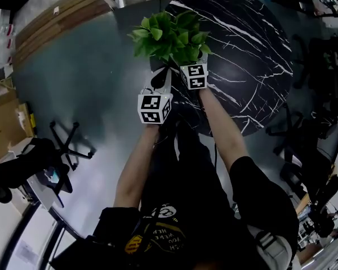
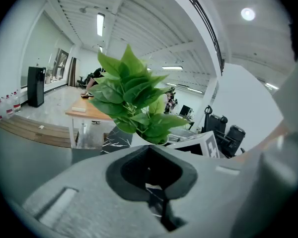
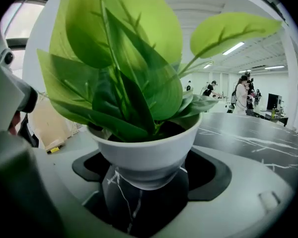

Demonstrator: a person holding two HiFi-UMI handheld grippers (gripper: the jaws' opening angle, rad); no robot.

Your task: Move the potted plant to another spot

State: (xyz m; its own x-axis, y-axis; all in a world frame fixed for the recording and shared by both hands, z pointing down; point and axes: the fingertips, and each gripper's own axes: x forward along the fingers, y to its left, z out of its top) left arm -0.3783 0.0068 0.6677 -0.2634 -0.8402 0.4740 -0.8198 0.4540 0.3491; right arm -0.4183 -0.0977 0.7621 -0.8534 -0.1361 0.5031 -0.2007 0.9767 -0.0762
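At the table's (image 1: 253, 49) edge, the right gripper (image 3: 146, 182) grasps the potted plant (image 3: 139, 150) between its jaws, while the left gripper (image 2: 151, 170) beside it is clenched.

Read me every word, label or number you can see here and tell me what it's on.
Nothing is legible.
Print on the shirt: too blurred to read.
The marker cubes: square patterns only, no words.
The potted plant: no label on its pot.
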